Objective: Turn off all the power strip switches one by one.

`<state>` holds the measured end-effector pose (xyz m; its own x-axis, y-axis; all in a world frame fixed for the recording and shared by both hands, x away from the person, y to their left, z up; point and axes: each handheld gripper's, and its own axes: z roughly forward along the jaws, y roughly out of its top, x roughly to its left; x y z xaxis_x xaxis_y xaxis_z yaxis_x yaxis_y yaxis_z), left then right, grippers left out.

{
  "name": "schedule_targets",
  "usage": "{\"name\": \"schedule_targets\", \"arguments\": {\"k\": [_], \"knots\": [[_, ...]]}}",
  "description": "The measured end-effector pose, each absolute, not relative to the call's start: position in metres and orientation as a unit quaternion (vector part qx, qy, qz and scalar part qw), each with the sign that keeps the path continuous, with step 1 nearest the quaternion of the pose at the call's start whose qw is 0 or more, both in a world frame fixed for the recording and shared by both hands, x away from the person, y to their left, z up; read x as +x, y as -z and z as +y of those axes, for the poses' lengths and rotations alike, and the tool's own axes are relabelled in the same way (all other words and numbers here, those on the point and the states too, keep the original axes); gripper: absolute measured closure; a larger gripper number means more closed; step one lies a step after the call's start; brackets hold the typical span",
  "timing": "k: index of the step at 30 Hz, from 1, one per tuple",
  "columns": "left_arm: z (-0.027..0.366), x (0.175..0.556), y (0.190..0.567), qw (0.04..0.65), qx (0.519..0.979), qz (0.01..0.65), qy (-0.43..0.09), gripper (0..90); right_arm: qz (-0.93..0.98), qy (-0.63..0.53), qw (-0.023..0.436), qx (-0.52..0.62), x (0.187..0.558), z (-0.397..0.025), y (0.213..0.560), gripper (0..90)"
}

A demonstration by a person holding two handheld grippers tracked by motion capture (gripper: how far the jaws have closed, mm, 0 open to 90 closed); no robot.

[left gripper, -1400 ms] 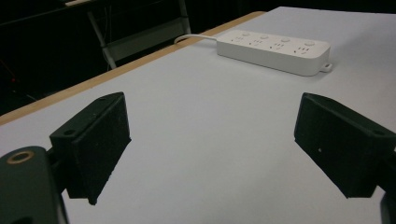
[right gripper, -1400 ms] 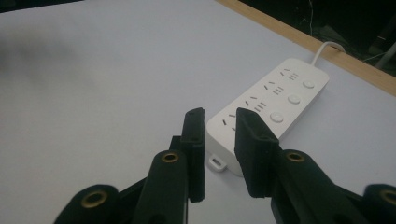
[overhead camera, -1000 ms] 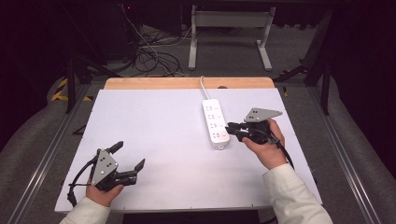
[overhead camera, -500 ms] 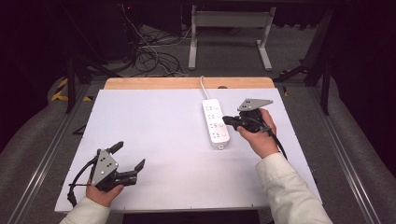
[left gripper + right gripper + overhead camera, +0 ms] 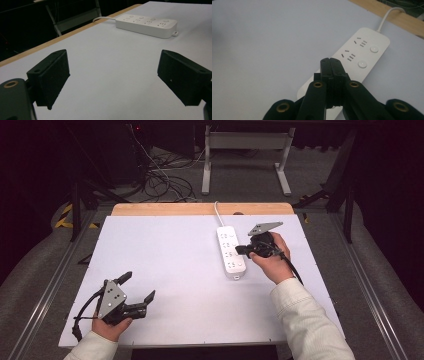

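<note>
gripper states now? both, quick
Left gripper: open, empty, over the table.
Right gripper: fingers shut, holding nothing, over the power strip.

A: Where does the high view sit?
B: Above the near edge of the white-topped wooden table, facing forward and down.
A: And the gripper views?
B: Low, close; both share the white plastic power strip.

The white table is bright and evenly lit, the room behind is dark, and all pictures look a bit soft.
</note>
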<state>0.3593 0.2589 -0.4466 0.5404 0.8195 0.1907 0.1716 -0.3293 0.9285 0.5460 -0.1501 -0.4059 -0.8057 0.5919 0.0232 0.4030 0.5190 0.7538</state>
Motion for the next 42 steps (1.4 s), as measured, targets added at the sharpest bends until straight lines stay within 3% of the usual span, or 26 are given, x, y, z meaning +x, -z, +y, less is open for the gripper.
{"name": "schedule_targets", "arguments": {"k": [14,42], "knots": [[0.260,0.360,0.447,0.471,0.741,0.335,-0.343,11.3,0.898,-0.298,0.093,0.311,0.561,-0.141,0.427,90.0],[0.259,0.359,0.447,0.471,0.741,0.336,-0.340,11.3,0.909,-0.259,0.081,0.316,0.563,-0.135,0.436,90.0]]}}
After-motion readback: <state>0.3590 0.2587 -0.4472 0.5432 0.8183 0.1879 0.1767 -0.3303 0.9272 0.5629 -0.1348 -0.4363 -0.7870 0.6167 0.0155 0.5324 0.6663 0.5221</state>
